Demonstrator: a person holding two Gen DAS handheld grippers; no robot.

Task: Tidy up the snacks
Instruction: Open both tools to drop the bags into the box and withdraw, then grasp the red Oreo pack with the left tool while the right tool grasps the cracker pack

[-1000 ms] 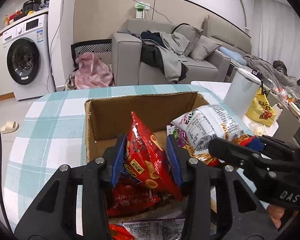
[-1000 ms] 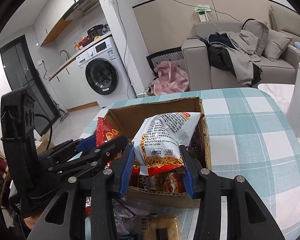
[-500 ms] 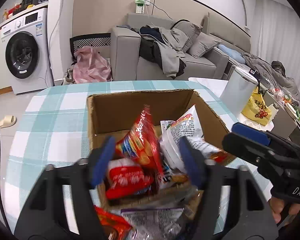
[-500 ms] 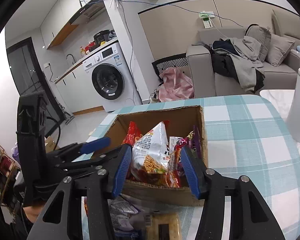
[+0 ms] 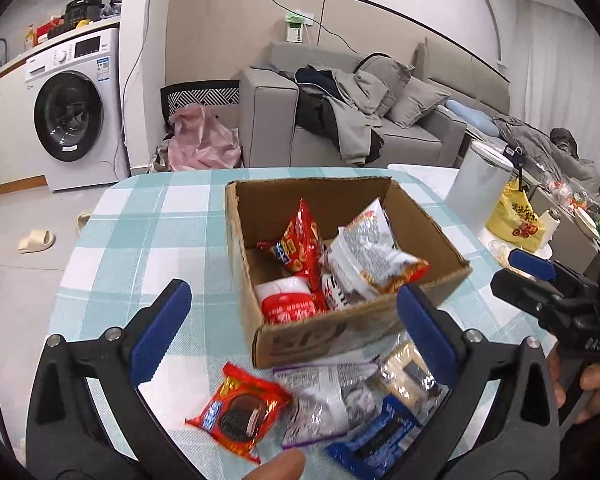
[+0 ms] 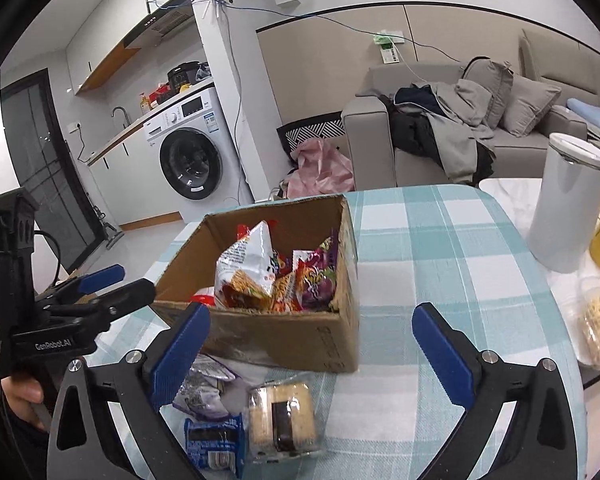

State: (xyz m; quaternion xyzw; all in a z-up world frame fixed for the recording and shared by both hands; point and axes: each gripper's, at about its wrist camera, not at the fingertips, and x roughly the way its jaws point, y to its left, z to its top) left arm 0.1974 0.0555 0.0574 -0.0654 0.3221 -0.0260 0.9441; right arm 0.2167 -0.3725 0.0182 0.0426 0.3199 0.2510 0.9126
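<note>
An open cardboard box (image 5: 364, 326) (image 6: 284, 336) stands on the checked table. In it lie a red chip bag (image 5: 302, 244), a white noodle bag (image 5: 366, 256) (image 6: 248, 264) and a red-and-white pack (image 5: 286, 304). In front of the box lie a red cookie pack (image 5: 240, 412), a clear-and-purple bag (image 5: 320, 404), a blue pack (image 5: 376, 440) (image 6: 214, 440) and a wrapped pastry (image 6: 282, 420). My left gripper (image 5: 296, 336) is open and empty, above these loose snacks. My right gripper (image 6: 312, 354) is open and empty, near the box front; it also shows in the left wrist view (image 5: 540, 280).
A white canister (image 6: 568, 208) and a yellow bag (image 5: 518, 220) stand to the right of the table. A clear tub of food (image 6: 598, 324) sits at the right edge. A sofa (image 5: 340, 120) and washing machine (image 5: 72, 108) stand beyond.
Both grippers have let go of their bags, which now lie in the box. Both have opened wide and pulled back toward me, over the loose snacks.
</note>
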